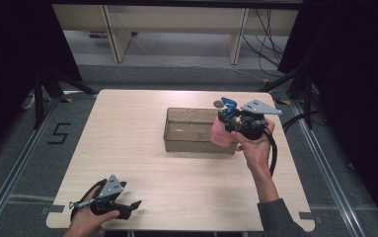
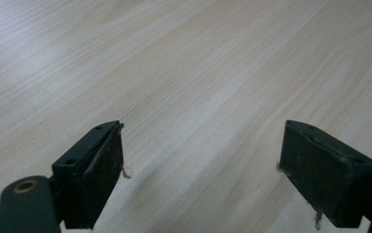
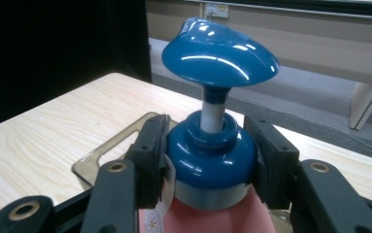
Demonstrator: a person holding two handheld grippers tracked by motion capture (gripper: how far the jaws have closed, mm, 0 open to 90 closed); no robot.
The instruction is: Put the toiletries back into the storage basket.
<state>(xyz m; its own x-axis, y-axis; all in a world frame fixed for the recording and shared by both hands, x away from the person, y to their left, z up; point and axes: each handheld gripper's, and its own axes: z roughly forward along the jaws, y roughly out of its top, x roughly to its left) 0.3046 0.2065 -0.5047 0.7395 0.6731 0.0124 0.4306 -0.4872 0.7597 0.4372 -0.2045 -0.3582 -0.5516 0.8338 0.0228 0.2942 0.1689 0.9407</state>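
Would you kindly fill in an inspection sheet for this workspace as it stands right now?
Surface: light wooden table, bare around the tub.
Job's things: pink pump bottle with blue pump head, held at the right end of the clear tub.
Clutter: a small round grey object beyond the tub.
Grippers: right gripper shut on the bottle's blue collar; left gripper open, low over the table's near left corner.
Cables: a black cable trails from the right gripper; loose wires on the floor behind.
Surroundings: dark curtains at both sides, pale furniture legs behind.

Lab: black curtains [image 1: 9, 44], floor rails [image 1: 9, 177].
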